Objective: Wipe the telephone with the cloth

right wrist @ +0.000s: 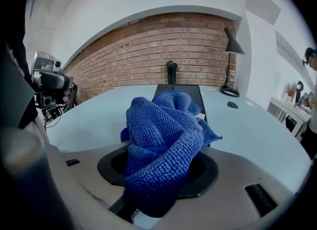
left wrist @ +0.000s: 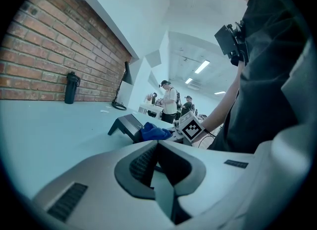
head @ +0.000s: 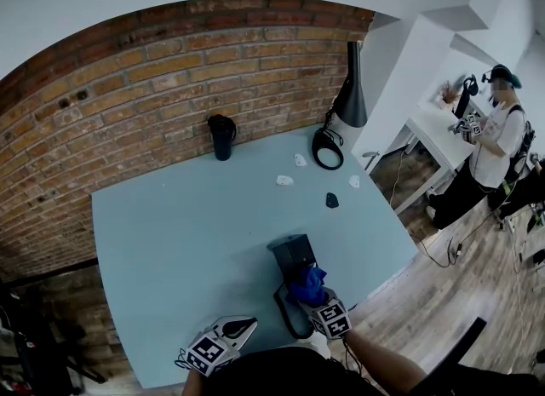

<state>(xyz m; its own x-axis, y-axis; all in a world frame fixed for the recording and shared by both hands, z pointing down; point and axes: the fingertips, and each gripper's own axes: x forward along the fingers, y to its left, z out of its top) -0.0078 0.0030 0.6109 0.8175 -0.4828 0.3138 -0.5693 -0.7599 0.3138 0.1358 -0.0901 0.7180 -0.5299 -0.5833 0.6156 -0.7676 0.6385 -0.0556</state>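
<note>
Between your right gripper's (head: 318,301) jaws sits the bunched blue microfibre cloth (right wrist: 161,140). The jaws are closed on its lower folds, and the rest billows up and forward past their tips. Straight ahead of those jaws, just beyond the cloth, is the dark grey wedge-shaped desk telephone (head: 292,252) on the pale blue surface (head: 179,241). The cloth rests against the end of the telephone nearest you. A black cord (head: 288,322) loops on the surface to the left of the right gripper.

Your left gripper (left wrist: 158,147) is low over the surface, well apart from the telephone. Its jaws are together with nothing between them. From its own view, the telephone, the cloth and the right gripper's marker cube (left wrist: 190,127) all lie ahead of its jaws and a little to their right.

Far beyond both pairs of jaws, against the red brick wall (head: 128,88), stands a black cylindrical flask (head: 221,137). To the right of it is a black lamp with a conical shade (head: 351,96) and a round base. Between the telephone and the lamp lie a few small white scraps (head: 284,180) and one small dark object (head: 332,201). Off past the surface's right edge, a person in a white shirt (head: 492,152) stands at a white desk (head: 438,134).
</note>
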